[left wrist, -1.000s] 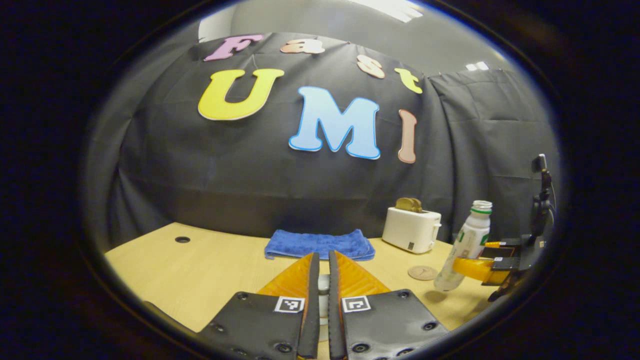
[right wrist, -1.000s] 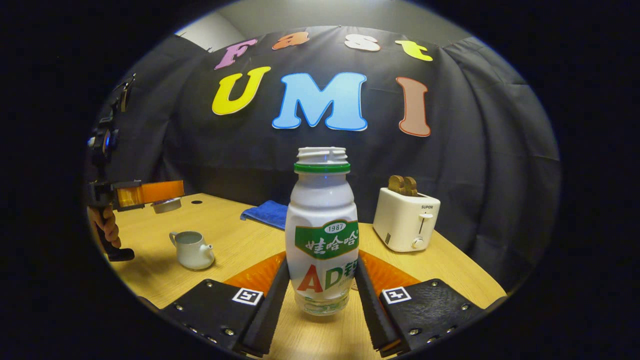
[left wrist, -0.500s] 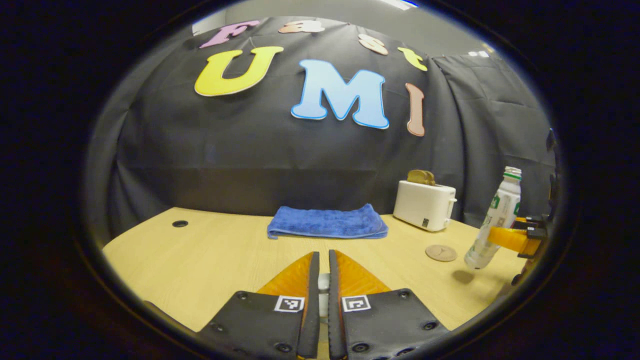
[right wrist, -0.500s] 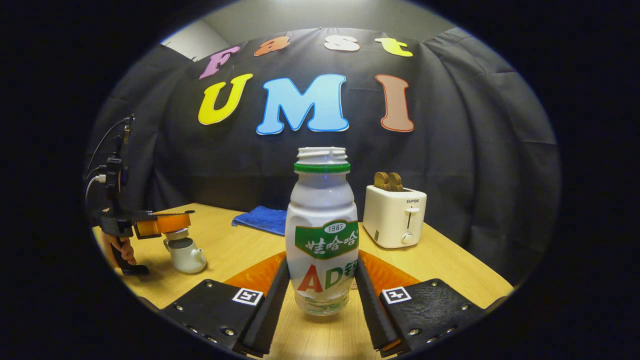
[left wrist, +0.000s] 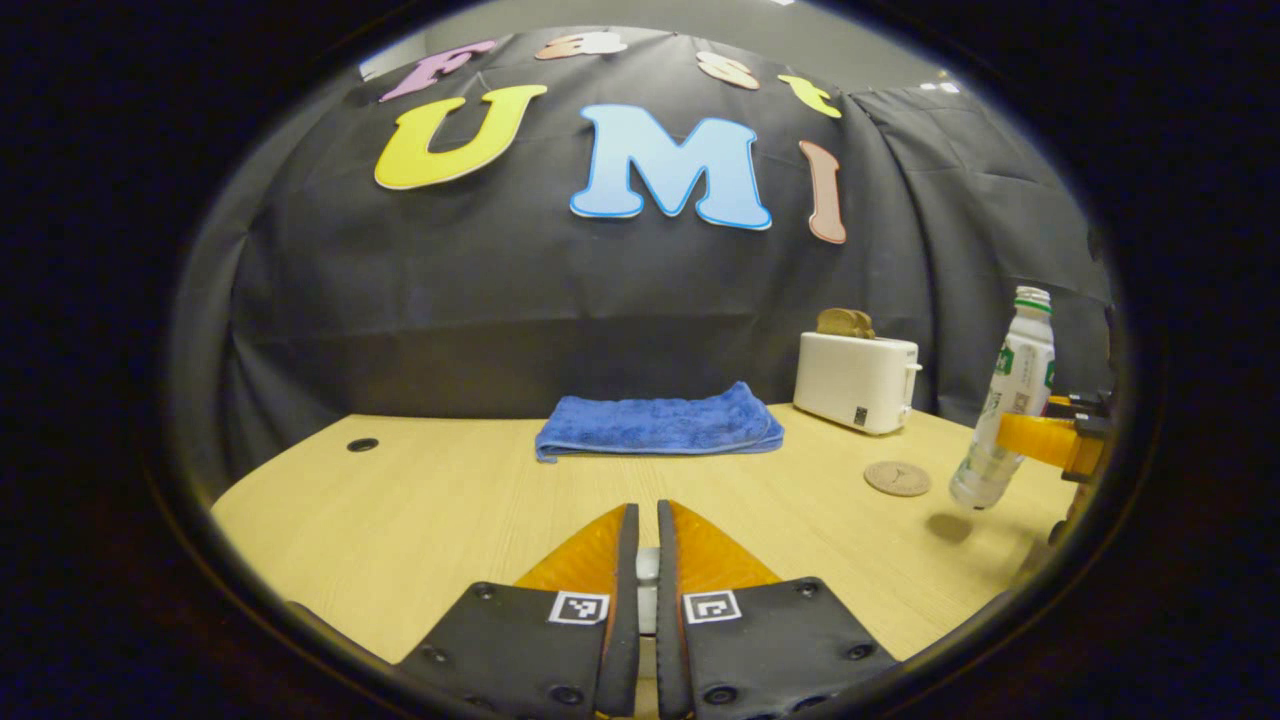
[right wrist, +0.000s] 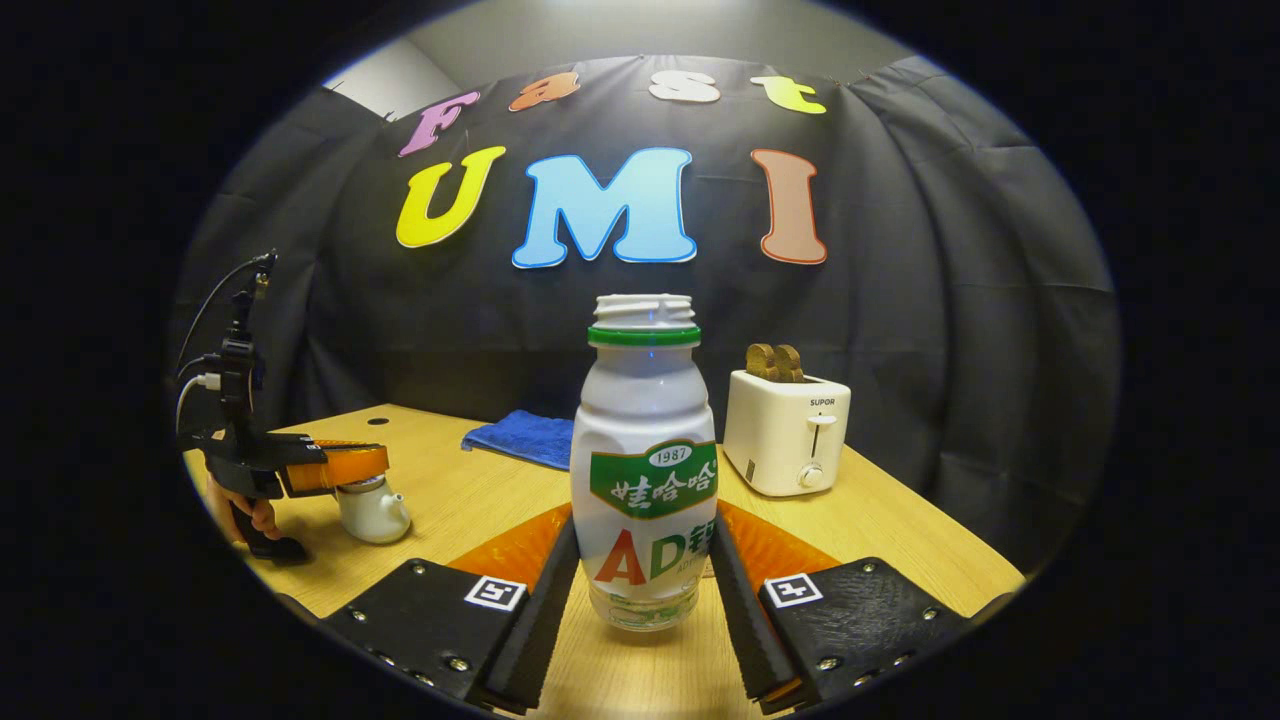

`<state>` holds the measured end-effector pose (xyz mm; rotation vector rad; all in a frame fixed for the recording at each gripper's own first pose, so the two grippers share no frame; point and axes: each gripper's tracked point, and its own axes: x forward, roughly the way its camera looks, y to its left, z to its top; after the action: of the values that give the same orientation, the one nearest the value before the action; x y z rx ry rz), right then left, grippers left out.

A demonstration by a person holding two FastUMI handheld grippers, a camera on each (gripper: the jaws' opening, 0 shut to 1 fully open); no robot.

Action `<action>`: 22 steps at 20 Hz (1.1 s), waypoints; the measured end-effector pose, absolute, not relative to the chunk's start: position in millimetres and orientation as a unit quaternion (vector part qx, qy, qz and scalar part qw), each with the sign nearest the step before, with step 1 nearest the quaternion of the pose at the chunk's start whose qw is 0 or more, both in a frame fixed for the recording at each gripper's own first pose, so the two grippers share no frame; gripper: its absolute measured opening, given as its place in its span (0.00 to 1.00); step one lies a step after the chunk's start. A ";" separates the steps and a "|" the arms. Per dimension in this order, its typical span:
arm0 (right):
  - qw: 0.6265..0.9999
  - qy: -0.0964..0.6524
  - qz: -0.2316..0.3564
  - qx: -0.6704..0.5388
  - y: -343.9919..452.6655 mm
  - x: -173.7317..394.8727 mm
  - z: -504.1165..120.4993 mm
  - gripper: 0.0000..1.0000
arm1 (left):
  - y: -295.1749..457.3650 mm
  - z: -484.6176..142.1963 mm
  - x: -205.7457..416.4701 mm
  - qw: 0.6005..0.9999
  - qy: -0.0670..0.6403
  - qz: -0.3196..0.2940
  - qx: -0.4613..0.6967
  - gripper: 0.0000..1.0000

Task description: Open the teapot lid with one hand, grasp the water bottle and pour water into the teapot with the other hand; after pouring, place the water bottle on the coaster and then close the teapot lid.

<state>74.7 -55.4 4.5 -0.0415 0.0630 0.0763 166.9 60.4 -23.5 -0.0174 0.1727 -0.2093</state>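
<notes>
Water bottle (right wrist: 644, 470), uncapped and upright, clamped between the right gripper (right wrist: 640, 580) fingers above the table (right wrist: 900, 540), near the coaster (left wrist: 897, 478). Left gripper (right wrist: 345, 468), fingers together on the lid knob, sits atop the teapot (right wrist: 372, 508); bare tabletop lies between them.

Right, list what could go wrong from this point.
1. The water bottle has no cap and hangs above the table, short of the coaster; tipping it on the way could spill.
2. The left gripper holds the lid at the teapot; lowered off-centre, the lid may sit crooked or nudge the pot.
3. The bottle could land partly off the small coaster and wobble.
</notes>
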 end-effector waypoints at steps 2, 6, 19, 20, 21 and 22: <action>0.999 0.032 0.037 -0.023 -55.7 74.4 3.8 0.72 | 59.1 -27.2 165.8 0.991 0.086 -0.104 -0.012 0.22; 0.998 0.044 0.035 -0.014 -57.4 76.9 -2.7 0.72 | 65.0 -14.5 161.2 0.992 0.068 -0.103 -0.025 0.28; 0.996 0.077 0.002 0.034 -106.7 147.2 4.9 0.71 | 94.5 68.5 72.9 0.992 -0.092 -0.074 -0.045 0.85; 0.996 0.080 -0.006 0.025 -109.2 155.8 0.9 0.72 | 96.1 70.5 70.6 0.991 -0.098 -0.073 -0.048 0.85; 0.996 0.086 -0.011 0.016 -109.1 162.1 -5.5 0.72 | 97.2 71.9 68.4 0.990 -0.104 -0.077 -0.055 0.85; 0.996 0.088 -0.013 0.013 -108.1 168.5 -9.1 0.72 | 96.5 74.1 66.6 0.989 -0.107 -0.081 -0.063 0.85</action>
<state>168.5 -108.1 -9.1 0.0267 0.1758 -0.0260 66.6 96.5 74.1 -0.1269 -0.2153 -0.1618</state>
